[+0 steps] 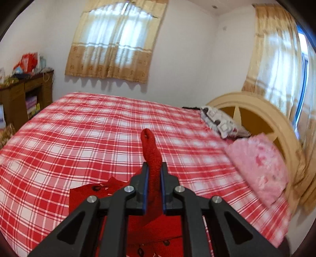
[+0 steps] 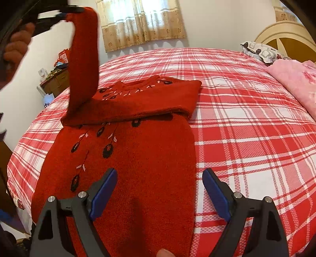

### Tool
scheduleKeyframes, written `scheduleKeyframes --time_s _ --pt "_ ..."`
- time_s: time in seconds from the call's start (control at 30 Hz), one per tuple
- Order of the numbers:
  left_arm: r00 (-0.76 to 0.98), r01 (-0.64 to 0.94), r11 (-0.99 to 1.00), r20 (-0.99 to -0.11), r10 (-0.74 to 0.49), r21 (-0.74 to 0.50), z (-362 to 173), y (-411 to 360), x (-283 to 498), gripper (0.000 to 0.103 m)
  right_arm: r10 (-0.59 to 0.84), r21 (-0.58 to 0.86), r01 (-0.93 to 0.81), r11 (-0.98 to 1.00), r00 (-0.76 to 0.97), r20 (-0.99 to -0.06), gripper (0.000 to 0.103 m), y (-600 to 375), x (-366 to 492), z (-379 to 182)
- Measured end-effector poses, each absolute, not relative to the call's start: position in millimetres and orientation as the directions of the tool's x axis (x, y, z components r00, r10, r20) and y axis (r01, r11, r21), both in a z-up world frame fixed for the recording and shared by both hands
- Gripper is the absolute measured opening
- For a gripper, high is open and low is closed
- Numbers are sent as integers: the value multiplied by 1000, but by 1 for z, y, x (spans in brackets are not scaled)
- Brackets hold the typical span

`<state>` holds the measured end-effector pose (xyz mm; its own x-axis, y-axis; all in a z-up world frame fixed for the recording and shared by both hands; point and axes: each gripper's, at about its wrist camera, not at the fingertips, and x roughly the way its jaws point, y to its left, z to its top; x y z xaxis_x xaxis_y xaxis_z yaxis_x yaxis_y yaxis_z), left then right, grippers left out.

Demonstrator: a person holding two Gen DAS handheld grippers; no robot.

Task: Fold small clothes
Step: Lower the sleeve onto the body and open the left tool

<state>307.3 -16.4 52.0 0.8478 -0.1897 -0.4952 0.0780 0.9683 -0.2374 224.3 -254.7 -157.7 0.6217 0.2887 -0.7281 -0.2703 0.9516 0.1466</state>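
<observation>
A small red knit sweater [image 2: 142, 158] with black and pink flower embroidery lies flat on the bed. Its right sleeve [image 2: 158, 98] is folded across the chest. My left gripper [image 1: 154, 172] is shut on the cuff of the left sleeve [image 1: 151, 150] and holds it high above the bed; it shows in the right wrist view [image 2: 63, 15] at top left with the sleeve [image 2: 85, 65] hanging down from it. My right gripper [image 2: 160, 189] is open and empty, low over the sweater's lower body near its right edge.
The bed has a red and white plaid sheet [image 2: 246, 128]. A pink folded blanket [image 1: 258, 164] and a patterned pillow [image 1: 221, 120] lie by the cream headboard [image 1: 256, 110]. A wooden shelf unit [image 1: 23, 94] with clutter stands left of the bed.
</observation>
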Motion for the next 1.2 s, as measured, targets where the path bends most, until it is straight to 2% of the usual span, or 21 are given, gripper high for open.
scheduleKeyframes --time_s 0.2,0.4,0.43,0.5,0.57,0.6,0.63,0.67,0.77,0.83,0.9,1.07,1.2 --pt "784 111 980 -591 -188 -164 -2 -74 329 11 289 152 -270 951 599 -747 88 -253 227 -169" --pt "675 217 967 -694 -249 -136 -46 -121 343 14 296 158 -278 947 571 -766 88 -253 231 -183" --pt "651 240 959 -708 -274 -151 -49 -127 344 18 297 156 -282 947 573 -764 89 -253 231 -183" --pt "635 272 949 -711 -303 -161 -47 -131 341 33 299 155 -288 945 573 -763 89 -253 230 -183" --pt "663 300 943 -679 -316 -146 -40 -131 331 50 305 159 -291 943 572 -761 89 -254 230 -184" --pt "679 312 941 -663 -316 -130 -35 -129 325 54 308 162 -292 943 572 -760 89 -254 230 -184" --pt "688 316 941 -655 -313 -117 -33 -126 321 62 310 165 -292 942 572 -759 90 -255 230 -184" --pt "707 315 945 -642 -296 -89 -31 -118 313 69 312 166 -292 942 572 -759 90 -255 231 -184" --pt "747 268 963 -630 -214 -9 -38 -84 298 76 332 189 -296 936 568 -753 90 -258 230 -180" --pt "758 229 973 -632 -160 27 -49 -55 290 77 352 213 -294 932 587 -729 90 -265 228 -171" --pt "765 139 987 -642 -53 83 -66 -8 281 77 349 216 -282 935 613 -709 89 -271 226 -163" --pt "704 -93 990 -696 143 110 -108 112 249 77 329 301 -159 940 653 -682 89 -300 234 -154" --pt "654 -139 984 -735 178 114 -132 150 227 77 300 307 -103 946 636 -711 89 -300 240 -159"
